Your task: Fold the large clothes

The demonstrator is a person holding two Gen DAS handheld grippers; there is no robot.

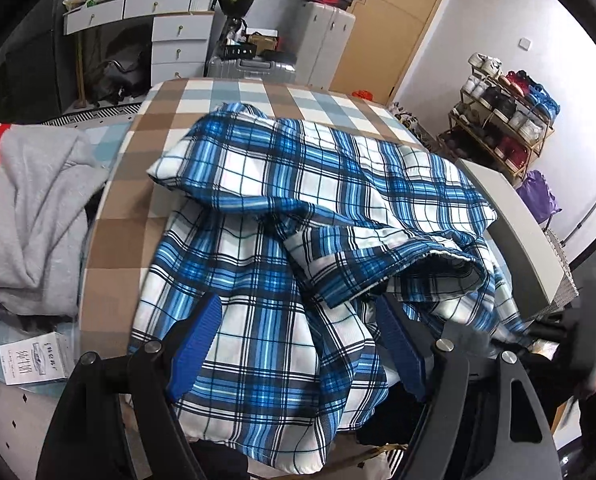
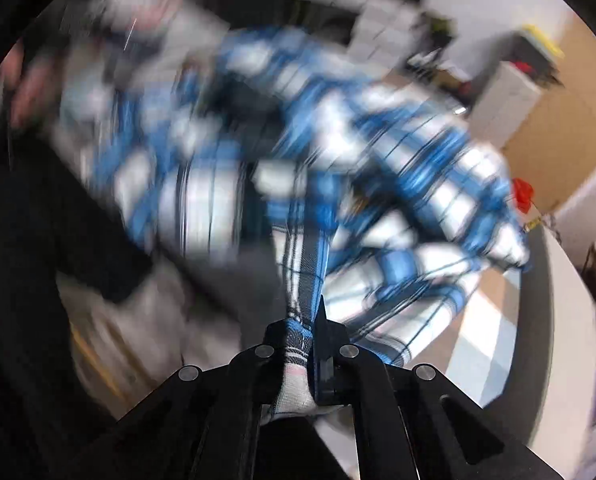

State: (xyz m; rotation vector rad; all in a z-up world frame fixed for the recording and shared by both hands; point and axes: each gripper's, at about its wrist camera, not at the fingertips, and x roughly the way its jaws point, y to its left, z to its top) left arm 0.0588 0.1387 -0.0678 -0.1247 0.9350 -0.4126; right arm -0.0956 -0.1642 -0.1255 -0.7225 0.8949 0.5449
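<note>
Right gripper (image 2: 302, 332) clamped on plaid shirt (image 1: 298, 208), left gripper (image 1: 298, 340) wide and holding nothing.

Shirt lies crumpled on the checked tabletop (image 1: 234, 96), near edge spilling off toward the cameras. Left blue pads (image 1: 196, 344) stand well apart over the shirt's front panel — fabric shows between them, pads not pressing it. Right jaws closed on a bunched strip of the blue-white cloth, which runs taut from the fingers up to the rest of the shirt; that view is heavily motion-blurred. Grey garment (image 1: 26, 208) heaped beside the table on the left, a small white box (image 1: 34, 356) below it.
</note>
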